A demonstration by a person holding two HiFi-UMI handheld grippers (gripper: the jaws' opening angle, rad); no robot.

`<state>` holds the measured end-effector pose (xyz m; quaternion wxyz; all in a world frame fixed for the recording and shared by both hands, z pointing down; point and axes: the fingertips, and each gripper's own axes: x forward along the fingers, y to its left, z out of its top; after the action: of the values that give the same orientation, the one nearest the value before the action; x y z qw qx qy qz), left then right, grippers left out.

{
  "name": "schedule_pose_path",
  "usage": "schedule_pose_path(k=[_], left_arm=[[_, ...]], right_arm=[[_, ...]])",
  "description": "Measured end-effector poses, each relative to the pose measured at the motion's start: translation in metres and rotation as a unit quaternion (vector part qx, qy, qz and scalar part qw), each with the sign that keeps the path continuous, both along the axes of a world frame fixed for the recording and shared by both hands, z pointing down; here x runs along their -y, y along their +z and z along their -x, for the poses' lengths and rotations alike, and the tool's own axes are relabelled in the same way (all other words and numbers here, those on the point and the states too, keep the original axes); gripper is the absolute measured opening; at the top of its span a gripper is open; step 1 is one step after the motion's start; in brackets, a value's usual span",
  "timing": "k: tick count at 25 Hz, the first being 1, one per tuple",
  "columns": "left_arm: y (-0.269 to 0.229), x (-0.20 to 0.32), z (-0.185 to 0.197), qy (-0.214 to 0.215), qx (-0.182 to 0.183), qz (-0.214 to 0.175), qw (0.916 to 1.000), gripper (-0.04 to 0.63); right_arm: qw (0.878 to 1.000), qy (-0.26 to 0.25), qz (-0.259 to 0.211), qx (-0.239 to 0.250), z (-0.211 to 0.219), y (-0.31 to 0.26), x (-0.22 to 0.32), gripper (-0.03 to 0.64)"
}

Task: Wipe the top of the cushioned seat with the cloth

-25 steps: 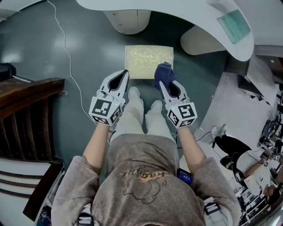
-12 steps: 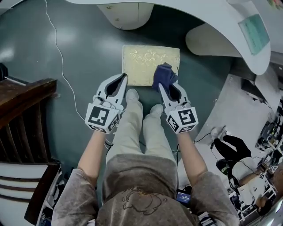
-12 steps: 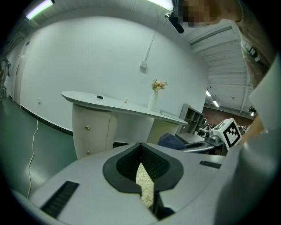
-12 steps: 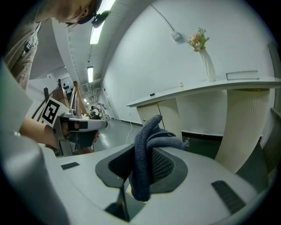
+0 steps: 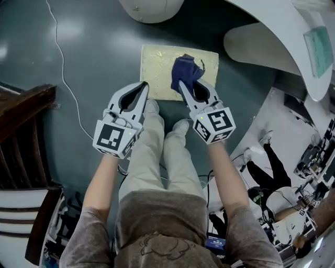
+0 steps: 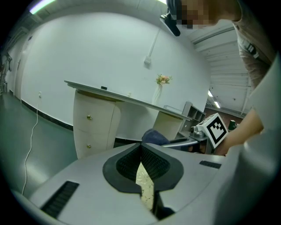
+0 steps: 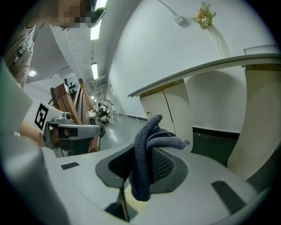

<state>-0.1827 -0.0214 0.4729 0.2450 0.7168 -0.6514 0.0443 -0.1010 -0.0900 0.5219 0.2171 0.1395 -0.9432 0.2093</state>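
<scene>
The cushioned seat [image 5: 157,73] is a pale yellow patterned square on the dark green floor, just ahead of the person's shoes. My right gripper [image 5: 184,84] is shut on a dark blue cloth [image 5: 185,69], which bunches over the seat's right half. In the right gripper view the cloth [image 7: 147,154] hangs pinched between the jaws of the right gripper [image 7: 142,169]. My left gripper [image 5: 142,90] is shut and holds nothing, at the seat's near left edge. A sliver of the seat [image 6: 145,189] shows below the closed left gripper [image 6: 141,151].
A white curved desk [image 5: 272,31] with a cream pedestal [image 5: 152,8] stands beyond the seat. A white cable [image 5: 65,68] trails across the floor at left. Dark wooden furniture [image 5: 21,136] is at far left. The person's shoes [image 5: 152,107] are right behind the seat.
The right gripper has carried the cloth forward and leftward, from the seat's near right corner onto its right half. The left gripper stays shut at the near left edge.
</scene>
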Motion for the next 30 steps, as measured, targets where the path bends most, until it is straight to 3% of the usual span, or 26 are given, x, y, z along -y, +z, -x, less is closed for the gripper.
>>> schedule_pose_path(k=[10, 30], left_arm=[[0.021, -0.023, 0.045, -0.02, -0.005, 0.005, 0.9998, 0.017], [0.043, -0.012, 0.057, -0.02, -0.007, 0.026, 0.9994, 0.018]], right_arm=[[0.999, -0.026, 0.037, -0.03, 0.087, 0.063, -0.011, 0.1], [0.984, -0.078, 0.087, -0.133, 0.135, 0.166, -0.023, 0.1]])
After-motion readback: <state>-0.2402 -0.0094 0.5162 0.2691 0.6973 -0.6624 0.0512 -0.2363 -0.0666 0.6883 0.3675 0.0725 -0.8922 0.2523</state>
